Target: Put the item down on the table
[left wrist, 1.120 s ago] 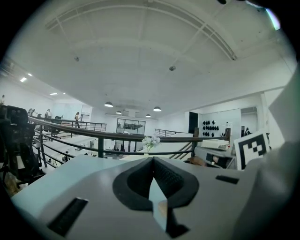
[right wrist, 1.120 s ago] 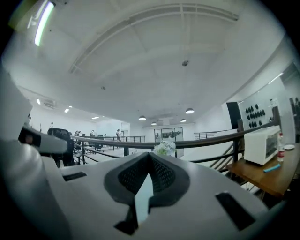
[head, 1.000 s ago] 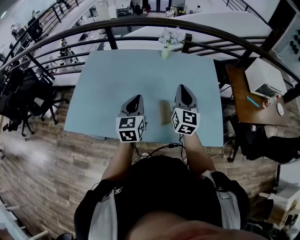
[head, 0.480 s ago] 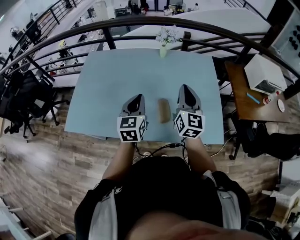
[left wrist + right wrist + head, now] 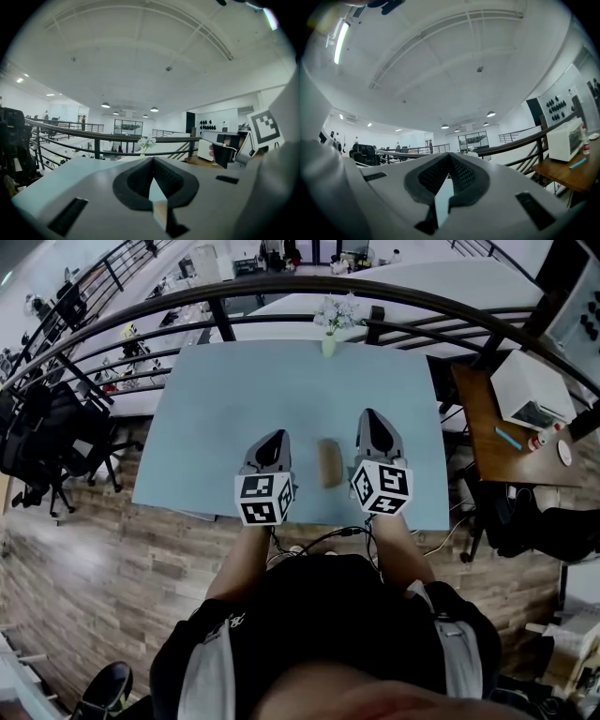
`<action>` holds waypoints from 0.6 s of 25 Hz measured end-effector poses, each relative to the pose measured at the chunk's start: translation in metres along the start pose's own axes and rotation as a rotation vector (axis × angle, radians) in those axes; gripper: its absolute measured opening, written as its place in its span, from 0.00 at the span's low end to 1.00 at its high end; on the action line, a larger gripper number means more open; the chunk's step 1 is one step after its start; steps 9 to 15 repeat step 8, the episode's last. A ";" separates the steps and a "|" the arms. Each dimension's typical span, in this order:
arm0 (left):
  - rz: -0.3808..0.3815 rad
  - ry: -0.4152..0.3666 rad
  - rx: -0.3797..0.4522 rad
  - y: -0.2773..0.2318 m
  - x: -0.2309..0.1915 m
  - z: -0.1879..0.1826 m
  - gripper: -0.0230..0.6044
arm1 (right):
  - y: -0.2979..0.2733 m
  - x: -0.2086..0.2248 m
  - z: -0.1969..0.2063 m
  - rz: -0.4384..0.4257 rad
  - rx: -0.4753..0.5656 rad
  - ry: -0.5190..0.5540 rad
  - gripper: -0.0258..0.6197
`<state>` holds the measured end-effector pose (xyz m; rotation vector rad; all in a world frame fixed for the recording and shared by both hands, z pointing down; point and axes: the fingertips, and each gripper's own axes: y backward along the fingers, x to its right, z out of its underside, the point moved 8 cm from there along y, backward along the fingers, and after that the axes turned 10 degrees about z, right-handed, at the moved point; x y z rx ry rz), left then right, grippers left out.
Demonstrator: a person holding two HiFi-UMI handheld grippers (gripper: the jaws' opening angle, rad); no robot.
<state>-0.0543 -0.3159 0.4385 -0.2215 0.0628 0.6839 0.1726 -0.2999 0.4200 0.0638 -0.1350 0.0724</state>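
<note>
The item (image 5: 328, 463), a small brown oblong, lay flat on the pale blue surface (image 5: 244, 390), long side running from 12 to 6 o'clock. It sat at 3 o'clock of the left gripper (image 5: 273, 437) and at 9 o'clock of the right gripper (image 5: 368, 416), near both but touching neither. Each gripper's fingers were pressed together with nothing between them, so the putting-down looked done.

Judging by its size and plain shape, the item was probably light and easy to lift. A grip across its narrow width, near the middle, would suit it best.

Whether it was stiff or soft, wood or bread-like, could not be told; it was too small and blurred in the head view. Neither gripper view showed it at all, both looking out over the railing. A vase of flowers (image 5: 331, 329) stood at the surface's 12 o'clock edge.
</note>
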 end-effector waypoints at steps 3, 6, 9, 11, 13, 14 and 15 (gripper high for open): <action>0.001 0.000 0.000 -0.001 0.001 0.001 0.05 | 0.000 0.000 0.002 -0.003 -0.005 0.001 0.04; 0.004 -0.001 -0.001 -0.002 0.001 0.000 0.05 | -0.001 -0.001 0.004 -0.004 -0.015 0.006 0.04; 0.007 -0.001 -0.002 -0.002 0.001 0.000 0.05 | -0.002 -0.001 0.005 -0.005 -0.020 0.010 0.04; 0.007 -0.001 -0.002 -0.002 0.001 0.000 0.05 | -0.002 -0.001 0.005 -0.005 -0.020 0.010 0.04; 0.007 -0.001 -0.002 -0.002 0.001 0.000 0.05 | -0.002 -0.001 0.005 -0.005 -0.020 0.010 0.04; 0.007 -0.001 -0.002 -0.002 0.001 0.000 0.05 | -0.002 -0.001 0.005 -0.005 -0.020 0.010 0.04; 0.007 -0.001 -0.002 -0.002 0.001 0.000 0.05 | -0.002 -0.001 0.005 -0.005 -0.020 0.010 0.04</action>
